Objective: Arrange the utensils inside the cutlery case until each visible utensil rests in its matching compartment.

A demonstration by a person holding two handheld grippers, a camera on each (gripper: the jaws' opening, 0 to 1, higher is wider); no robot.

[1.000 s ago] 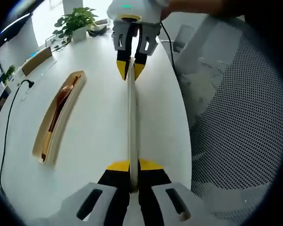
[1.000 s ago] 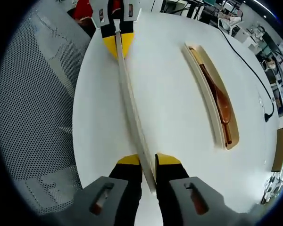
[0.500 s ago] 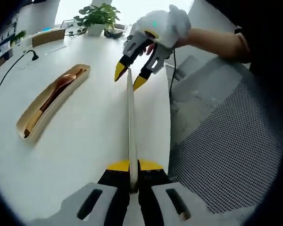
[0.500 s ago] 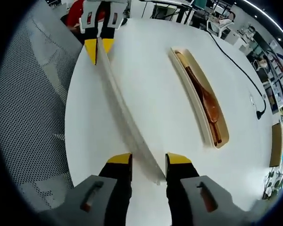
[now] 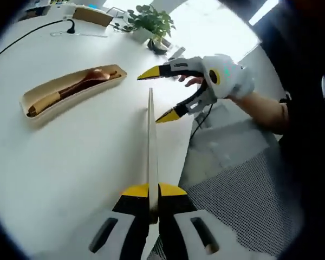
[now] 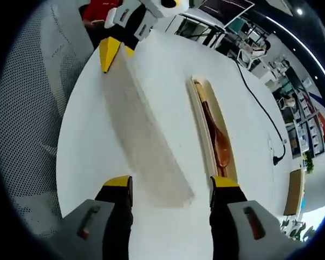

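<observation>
A long pale case lid (image 5: 150, 135) appears edge-on in the left gripper view, and my left gripper (image 5: 150, 190) is shut on its near end. My right gripper (image 5: 153, 96) is open around the lid's far tip, its jaws spread wide and apart from it. In the right gripper view the lid (image 6: 141, 135) looks broad and blurred above the white table, with my right gripper (image 6: 171, 183) open at its near end and the left gripper (image 6: 111, 51) at the far end. The case base (image 5: 46, 105) lies on the table holding a wooden spoon (image 5: 84, 82); the base (image 6: 197, 127) and spoon (image 6: 219, 142) lie right of the lid.
The round white table (image 5: 70, 168) ends close beside the lid, with a grey mesh chair (image 5: 244, 189) beyond its edge. A potted plant (image 5: 149, 19) and a black cable (image 5: 38, 30) are at the far side. A person's hand and forearm (image 5: 262, 105) hold the right gripper.
My right gripper has let go of the lid's end and opened wide. The left gripper stays shut on the lid, which has swung in the right gripper view.
</observation>
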